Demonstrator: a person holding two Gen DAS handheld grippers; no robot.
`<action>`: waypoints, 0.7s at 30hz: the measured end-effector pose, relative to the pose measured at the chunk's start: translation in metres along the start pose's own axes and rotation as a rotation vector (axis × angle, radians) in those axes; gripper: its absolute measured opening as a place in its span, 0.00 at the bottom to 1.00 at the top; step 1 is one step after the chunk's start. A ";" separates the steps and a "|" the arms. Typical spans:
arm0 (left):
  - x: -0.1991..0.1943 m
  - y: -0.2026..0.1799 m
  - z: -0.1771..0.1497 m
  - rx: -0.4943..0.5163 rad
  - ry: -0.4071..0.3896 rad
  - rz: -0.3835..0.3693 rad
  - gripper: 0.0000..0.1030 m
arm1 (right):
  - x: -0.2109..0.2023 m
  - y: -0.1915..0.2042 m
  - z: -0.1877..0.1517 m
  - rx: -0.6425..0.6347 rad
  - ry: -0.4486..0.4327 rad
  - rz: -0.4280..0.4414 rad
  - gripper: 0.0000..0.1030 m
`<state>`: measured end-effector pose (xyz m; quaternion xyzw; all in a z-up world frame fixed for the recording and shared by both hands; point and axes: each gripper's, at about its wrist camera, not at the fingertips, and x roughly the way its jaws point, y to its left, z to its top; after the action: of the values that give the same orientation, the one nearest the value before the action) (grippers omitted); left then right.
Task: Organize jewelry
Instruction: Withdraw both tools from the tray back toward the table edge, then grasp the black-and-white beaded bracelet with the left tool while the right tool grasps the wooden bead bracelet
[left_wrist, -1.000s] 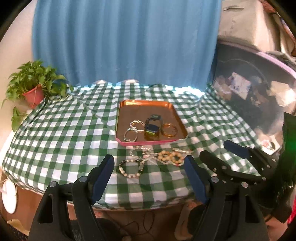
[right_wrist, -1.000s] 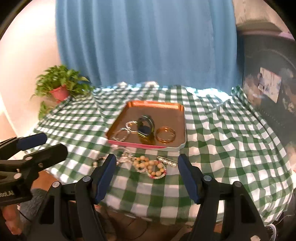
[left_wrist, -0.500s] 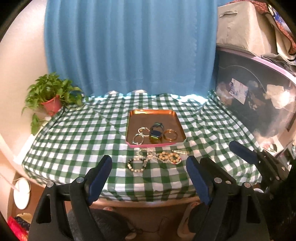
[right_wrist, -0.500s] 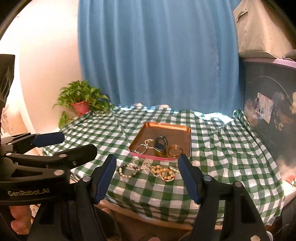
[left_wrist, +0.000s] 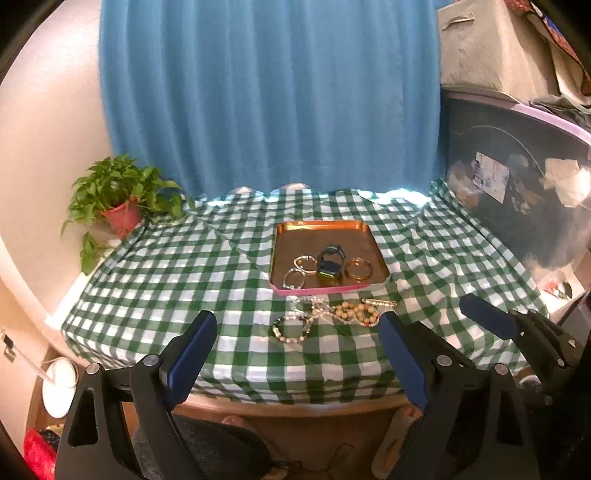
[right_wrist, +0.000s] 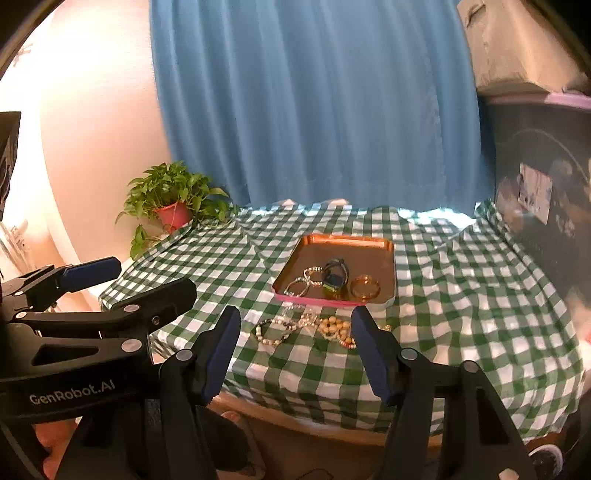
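Both tongs, left (left_wrist: 295, 347) & right (right_wrist: 295, 347), are hanging apart w/ nothing between them; loose bracelets (left_wrist: 332, 317) are lying just ahead, tangled, risking dragging neighbours off the surface (left_wrist: 147, 280) edge

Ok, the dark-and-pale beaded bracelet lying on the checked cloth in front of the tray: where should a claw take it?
Pinch the near arc of the dark-and-pale beaded bracelet, coming down from above on the table-edge side. It lies flat as an open loop on the green checked cloth, so one finger can drop inside the ring. Its far side touches the silver chain, probably worth avoiding. The open left claw looks nearest.
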<state>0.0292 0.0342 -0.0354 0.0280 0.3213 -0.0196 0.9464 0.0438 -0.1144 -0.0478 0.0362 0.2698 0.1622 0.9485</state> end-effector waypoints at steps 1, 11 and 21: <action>0.003 0.000 -0.002 0.004 -0.005 -0.004 0.87 | 0.002 0.000 -0.002 -0.001 0.003 -0.001 0.58; 0.054 0.006 -0.025 -0.022 0.009 -0.007 0.97 | 0.042 -0.007 -0.023 0.006 0.080 -0.008 0.55; 0.131 0.015 -0.048 -0.050 0.088 -0.145 1.00 | 0.102 -0.016 -0.047 0.010 0.171 0.003 0.57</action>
<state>0.1049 0.0497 -0.1530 -0.0180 0.3643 -0.0790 0.9278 0.1057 -0.0965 -0.1413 0.0274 0.3506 0.1650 0.9215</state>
